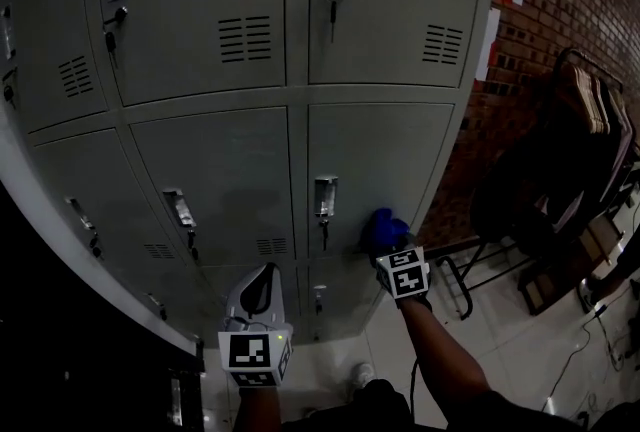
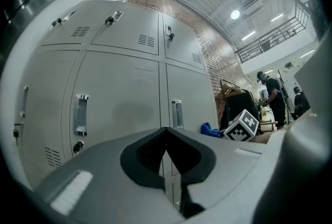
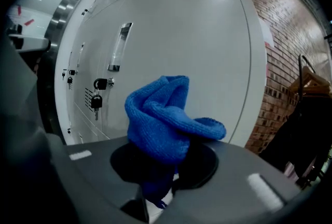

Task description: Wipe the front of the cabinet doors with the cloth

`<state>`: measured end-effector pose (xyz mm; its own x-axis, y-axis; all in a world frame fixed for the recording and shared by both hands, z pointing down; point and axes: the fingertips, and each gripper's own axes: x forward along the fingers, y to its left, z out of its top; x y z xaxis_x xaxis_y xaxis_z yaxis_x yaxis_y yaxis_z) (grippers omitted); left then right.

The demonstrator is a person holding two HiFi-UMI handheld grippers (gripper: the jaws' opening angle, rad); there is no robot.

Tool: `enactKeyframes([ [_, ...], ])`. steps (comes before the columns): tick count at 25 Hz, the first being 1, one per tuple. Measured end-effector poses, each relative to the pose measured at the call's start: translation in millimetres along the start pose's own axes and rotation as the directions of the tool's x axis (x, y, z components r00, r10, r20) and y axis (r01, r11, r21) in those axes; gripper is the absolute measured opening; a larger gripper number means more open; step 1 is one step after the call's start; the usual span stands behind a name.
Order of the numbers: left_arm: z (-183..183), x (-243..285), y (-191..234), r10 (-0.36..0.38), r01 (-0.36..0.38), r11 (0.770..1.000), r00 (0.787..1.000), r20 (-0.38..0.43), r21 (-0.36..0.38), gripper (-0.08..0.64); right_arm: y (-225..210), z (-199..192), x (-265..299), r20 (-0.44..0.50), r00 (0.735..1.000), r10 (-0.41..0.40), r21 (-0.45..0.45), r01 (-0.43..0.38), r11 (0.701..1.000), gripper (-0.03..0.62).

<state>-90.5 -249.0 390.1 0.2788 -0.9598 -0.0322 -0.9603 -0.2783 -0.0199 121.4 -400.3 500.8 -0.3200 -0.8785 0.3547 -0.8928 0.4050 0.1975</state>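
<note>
A bank of grey metal cabinet doors (image 1: 370,160) fills the head view. My right gripper (image 1: 390,245) is shut on a blue cloth (image 1: 383,228), bunched above its jaws (image 3: 166,119) and held close to the lower right door (image 3: 207,62), near its right edge. Whether the cloth touches the door I cannot tell. My left gripper (image 1: 262,292) hangs lower left, jaws closed and empty (image 2: 166,153), pointing at the doors (image 2: 119,93). From the left gripper view the cloth (image 2: 210,129) and the right gripper's marker cube (image 2: 241,125) show at right.
Door handles (image 1: 324,195) and keys with padlocks (image 3: 98,94) stick out from the doors. A brick wall (image 1: 560,10) stands right of the cabinet, with dark chairs and a rack (image 1: 580,150) beside it. People (image 2: 271,94) stand far off in the hall.
</note>
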Motion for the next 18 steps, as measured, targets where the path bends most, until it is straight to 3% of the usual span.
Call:
enactKeyframes([
  [8, -1.7, -4.8, 10.7, 0.025, -0.025, 1.000, 1.000, -0.010, -0.004, 0.017, 46.2, 20.0, 7.6, 0.027, 0.995, 0.097, -0.026, -0.097, 0.995, 0.084],
  [15, -2.4, -7.2, 13.2, 0.030, -0.030, 1.000, 0.999, -0.009, -0.003, 0.017, 102.5, 43.8, 15.6, 0.052, 0.974, 0.222, -0.090, -0.217, 0.972, 0.084],
  [18, -4.1, -10.5, 15.2, 0.043, -0.043, 0.999, 0.999, -0.014, -0.005, 0.017, 116.8, 48.0, 17.8, 0.053, 0.970, 0.236, -0.074, -0.232, 0.970, 0.083],
])
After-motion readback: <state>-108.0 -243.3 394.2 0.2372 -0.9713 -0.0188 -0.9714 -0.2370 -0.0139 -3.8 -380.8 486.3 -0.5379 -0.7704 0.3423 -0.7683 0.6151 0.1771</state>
